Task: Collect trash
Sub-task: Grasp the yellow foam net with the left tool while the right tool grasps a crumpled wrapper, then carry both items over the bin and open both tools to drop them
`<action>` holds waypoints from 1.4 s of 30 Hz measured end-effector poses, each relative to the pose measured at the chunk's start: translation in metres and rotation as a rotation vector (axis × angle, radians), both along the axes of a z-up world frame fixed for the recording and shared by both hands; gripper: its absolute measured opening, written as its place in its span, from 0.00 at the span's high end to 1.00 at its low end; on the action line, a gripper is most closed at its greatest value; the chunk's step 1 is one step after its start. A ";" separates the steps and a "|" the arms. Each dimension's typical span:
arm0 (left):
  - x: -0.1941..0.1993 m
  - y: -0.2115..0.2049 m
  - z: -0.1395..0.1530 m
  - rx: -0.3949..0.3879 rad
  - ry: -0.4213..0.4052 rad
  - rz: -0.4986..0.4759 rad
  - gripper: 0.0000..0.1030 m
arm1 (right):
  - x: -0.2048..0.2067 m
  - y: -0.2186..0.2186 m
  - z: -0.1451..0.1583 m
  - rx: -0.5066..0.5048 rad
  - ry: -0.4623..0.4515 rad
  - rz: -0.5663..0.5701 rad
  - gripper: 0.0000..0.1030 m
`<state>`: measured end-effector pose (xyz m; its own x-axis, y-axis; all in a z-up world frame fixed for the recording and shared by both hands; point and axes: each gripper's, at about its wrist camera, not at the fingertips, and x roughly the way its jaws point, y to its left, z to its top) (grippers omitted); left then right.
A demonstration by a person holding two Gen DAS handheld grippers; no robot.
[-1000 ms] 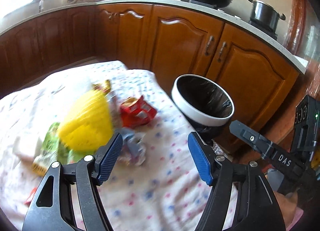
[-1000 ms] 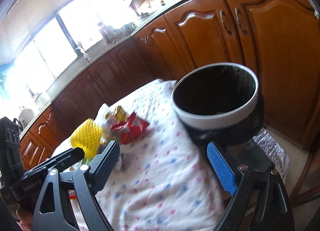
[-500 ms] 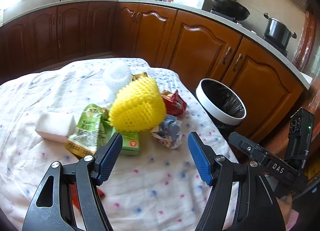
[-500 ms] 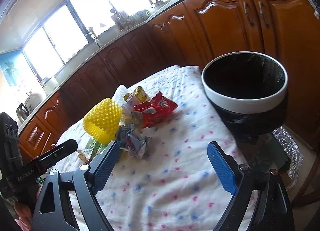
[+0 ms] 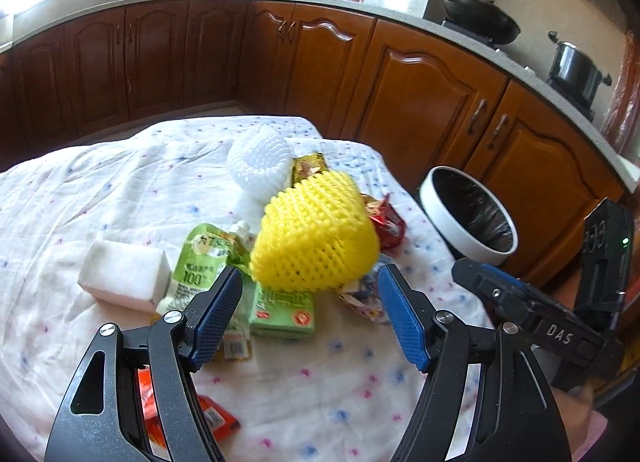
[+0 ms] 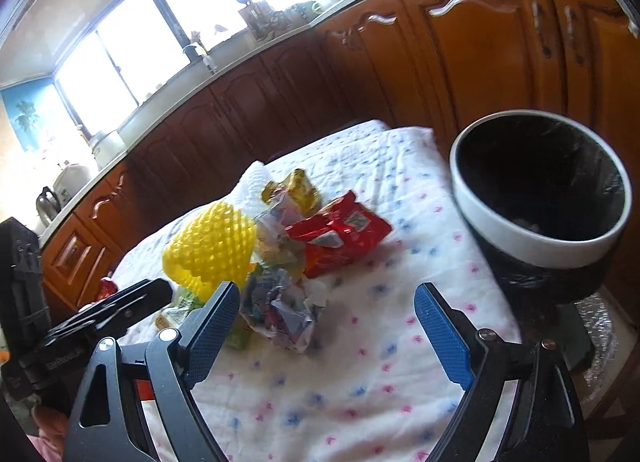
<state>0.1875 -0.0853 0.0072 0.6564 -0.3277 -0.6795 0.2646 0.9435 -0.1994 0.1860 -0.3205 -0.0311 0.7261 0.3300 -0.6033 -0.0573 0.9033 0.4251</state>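
1. My left gripper (image 5: 310, 316) and right gripper (image 6: 326, 336) both gape wide, holding nothing.
2. The yellow foam fruit net (image 5: 314, 232) tops the trash pile on the tablecloth (image 5: 120, 181), near the bin (image 6: 538, 250).
3. It looks light and squashy; I'd pinch its rim gently.

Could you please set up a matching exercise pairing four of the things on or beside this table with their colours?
Things:
1. foam fruit net
2. snack wrapper
3. juice pouch
4. bin rim

Colours:
A. white
B. green
C. yellow
D. red

Pairs: 1-C, 2-D, 3-B, 4-A
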 end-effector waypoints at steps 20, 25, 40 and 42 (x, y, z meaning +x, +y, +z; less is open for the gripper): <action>0.027 0.005 -0.025 0.016 0.053 -0.001 0.91 | -0.003 0.019 -0.014 0.010 0.014 0.086 0.89; 0.013 0.000 -0.007 -0.001 0.009 -0.030 0.91 | -0.026 -0.002 0.003 -0.006 -0.037 0.038 0.89; 0.001 -0.074 0.011 0.006 -0.022 -0.183 0.91 | -0.058 -0.097 0.024 -0.039 -0.076 -0.188 0.89; 0.001 -0.083 0.010 0.012 -0.027 -0.197 0.91 | -0.059 -0.104 0.024 -0.039 -0.079 -0.206 0.89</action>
<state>0.1881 -0.1688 0.0176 0.5987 -0.4433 -0.6671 0.4495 0.8753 -0.1784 0.1266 -0.4242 -0.0069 0.8211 0.1474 -0.5514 0.0984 0.9150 0.3912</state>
